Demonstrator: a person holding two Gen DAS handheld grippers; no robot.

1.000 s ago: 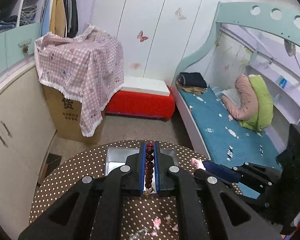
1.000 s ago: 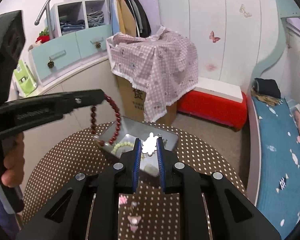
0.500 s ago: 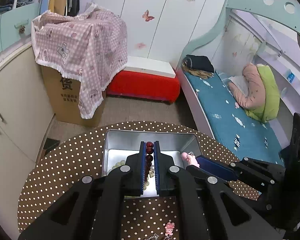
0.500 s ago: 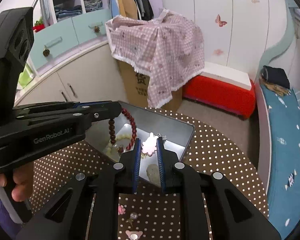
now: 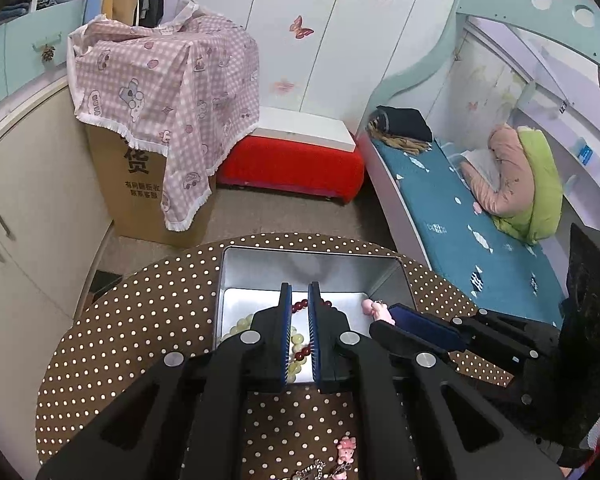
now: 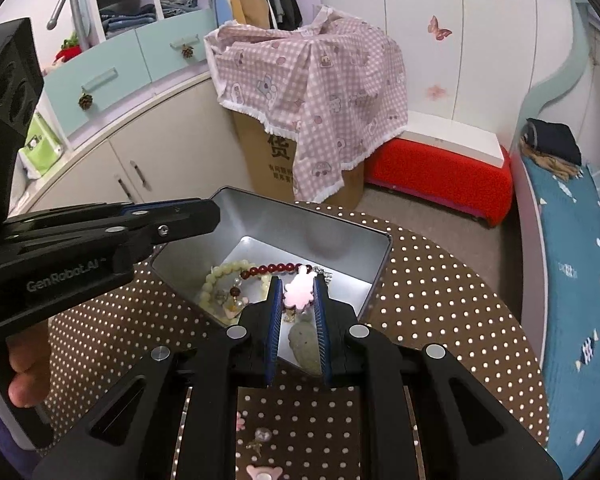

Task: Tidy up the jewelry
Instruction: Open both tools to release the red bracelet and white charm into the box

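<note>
right gripper (image 6: 296, 298) clamps pink flower-shaped charm (image 6: 299, 289) over open silver metal tin (image 6: 300, 216), right-hand end | left gripper (image 5: 300, 334) shut on dark-red bead bracelet (image 6: 276, 269) trailing across tin floor | release straight down; near tin wall close, brown polka-dot counter (image 6: 440, 288) clear beyond

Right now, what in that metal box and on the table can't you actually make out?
- Red bracelet: left view, the fingers cover most of it.
- Box floor: right view, its near part sits behind the right fingers.
- Small trinkets on the table: left view, cut off by the bottom edge.
- Pink charm: too small to identify.
</note>
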